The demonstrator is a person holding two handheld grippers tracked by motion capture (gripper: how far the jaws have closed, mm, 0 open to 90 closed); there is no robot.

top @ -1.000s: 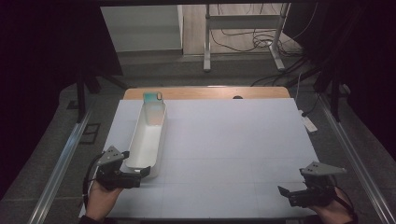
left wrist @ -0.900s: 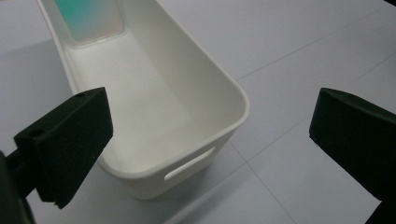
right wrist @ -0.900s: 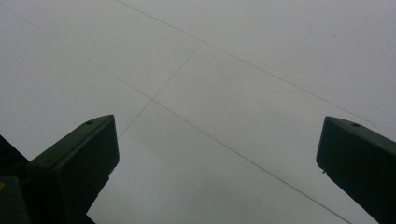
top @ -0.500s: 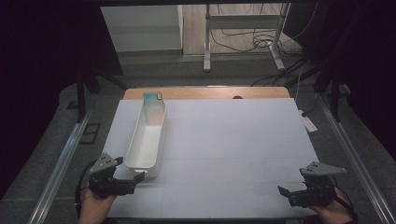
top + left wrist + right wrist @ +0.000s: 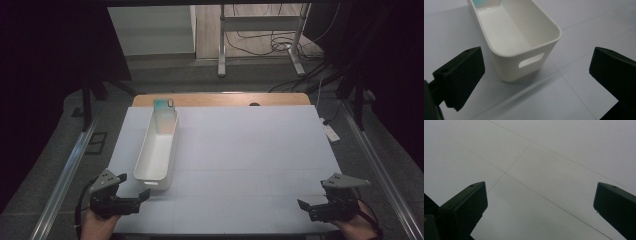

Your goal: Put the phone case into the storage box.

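High view: fixed above the near edge of the table [image 5: 250, 150], facing forward and down; takes in the whole white tabletop and the floor beyond.

Left gripper view: rides low on the left gripper [image 5: 142, 196], looks along its jaws at close range onto the near end of the white bin [image 5: 524, 47]. The same bin [image 5: 157, 150] lies at left in the high view.

Right gripper view: rides on the right gripper [image 5: 302, 206], angled down, close over bare tabletop [image 5: 544, 170] at the table's near right corner.
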